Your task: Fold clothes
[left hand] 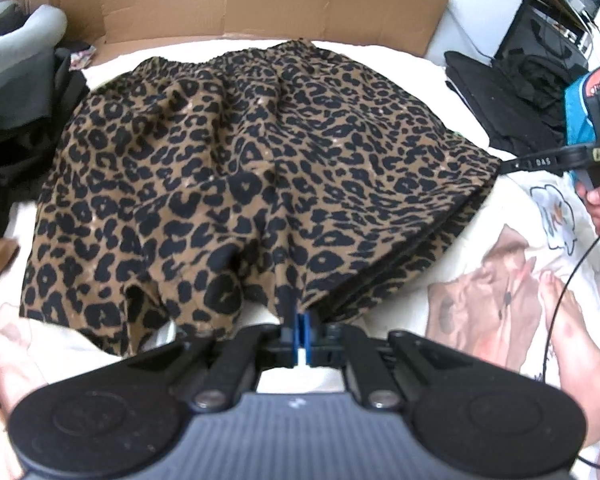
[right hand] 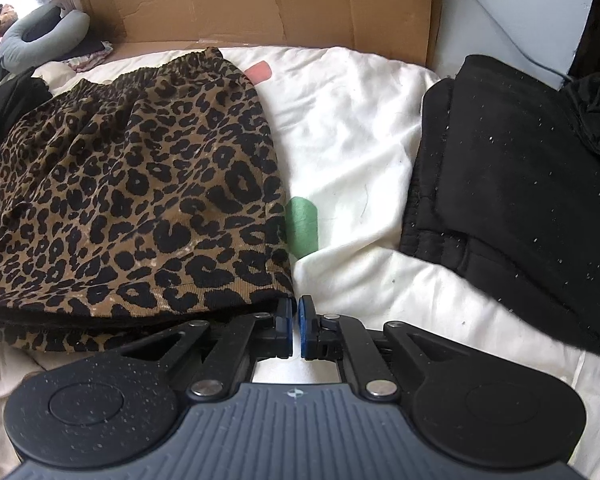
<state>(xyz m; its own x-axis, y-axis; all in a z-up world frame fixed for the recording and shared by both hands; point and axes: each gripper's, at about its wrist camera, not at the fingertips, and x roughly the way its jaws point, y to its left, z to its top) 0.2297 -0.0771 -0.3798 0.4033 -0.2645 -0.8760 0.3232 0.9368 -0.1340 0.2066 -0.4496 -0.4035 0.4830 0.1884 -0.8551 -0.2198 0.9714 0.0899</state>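
- The left gripper has its blue pads pressed together on the near hem of the leopard-print shorts, near the middle of that edge; the bite looks thin, so a quick lift could let the cloth slide out
- The right gripper is drawn almost shut, a thin slit between its pads, right at the shorts' near right corner; in its own view the fabric sits just beside the left pad and I cannot tell whether any cloth is caught. In the left wrist view its tips meet the right corner of the hem, so it may hold only the very edge
- If one side holds and the other does not, the shorts would fold crooked, one corner trailing on the white bedding
- The hem shows several layers stacked on the right side; pinching only the top one would peel the layers apart instead of folding them together
- The folded black garment lies apart to the right, and a dark pile crowds the shorts' left edge, where a wide swing could snag it
- A cable trails near the person's hand at the right and might catch the cloth
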